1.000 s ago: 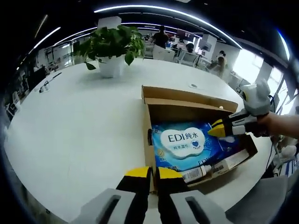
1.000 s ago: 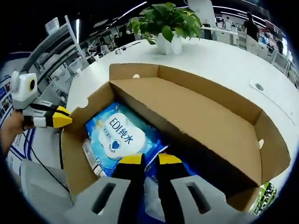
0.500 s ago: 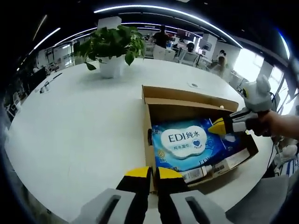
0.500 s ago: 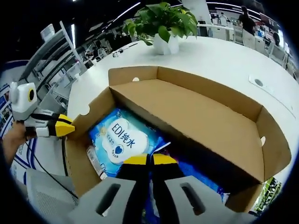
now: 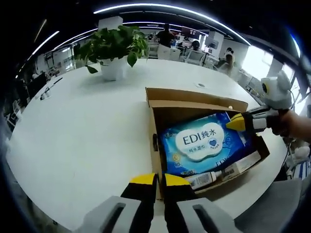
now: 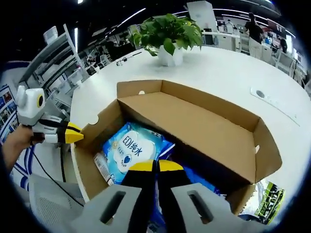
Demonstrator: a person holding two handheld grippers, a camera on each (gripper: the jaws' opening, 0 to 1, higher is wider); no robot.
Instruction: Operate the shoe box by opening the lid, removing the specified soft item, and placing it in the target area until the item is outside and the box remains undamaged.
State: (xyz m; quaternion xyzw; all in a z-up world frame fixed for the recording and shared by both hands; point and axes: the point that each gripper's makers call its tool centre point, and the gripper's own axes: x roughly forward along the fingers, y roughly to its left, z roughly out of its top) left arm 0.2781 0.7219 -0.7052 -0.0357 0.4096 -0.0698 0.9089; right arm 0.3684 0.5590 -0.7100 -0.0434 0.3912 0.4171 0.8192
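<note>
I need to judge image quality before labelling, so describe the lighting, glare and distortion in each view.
Left gripper view: bright, even ceiling strip light; the white table reads nearly washed out, and fisheye bends its edge into a curve. The wipes pack label is sharp. Right gripper view: the shoe box is clear, its inside under the far wall shadowed; the plant is crisp, the edges bowed.

My shoe box is plain brown cardboard, open, sitting on the white tabletop; its lid stands folded back along the far long side. Inside lies the soft item, a blue wet-wipes pack with a white cloud-shaped label reading "EDI", its end toward three o'clock in the left gripper view tilted up above the box rim. In the right gripper view the pack sits at seven o'clock.
</note>
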